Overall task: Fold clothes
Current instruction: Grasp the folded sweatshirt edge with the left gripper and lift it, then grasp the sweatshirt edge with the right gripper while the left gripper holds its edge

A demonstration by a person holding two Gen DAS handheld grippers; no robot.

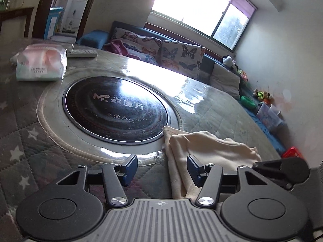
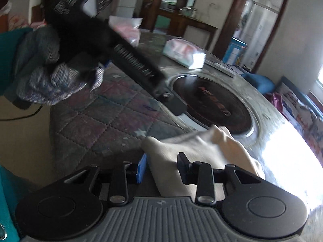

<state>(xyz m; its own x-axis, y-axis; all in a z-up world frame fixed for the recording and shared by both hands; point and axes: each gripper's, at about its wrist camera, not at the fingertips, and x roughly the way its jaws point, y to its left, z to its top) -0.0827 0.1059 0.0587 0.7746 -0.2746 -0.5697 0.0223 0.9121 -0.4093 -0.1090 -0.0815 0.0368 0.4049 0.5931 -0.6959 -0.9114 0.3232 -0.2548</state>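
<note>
Left wrist view, left gripper fingers apart, cream cloth edge between, right gripper fingers apart astride cloth.

Right tool spread, straddling cream cloth

Daylight floods from the window at 1 o'clock, throwing white glare across the table. The right wrist view is motion-blurred, blown out at 4 o'clock. Both views bend at the edges.
</note>
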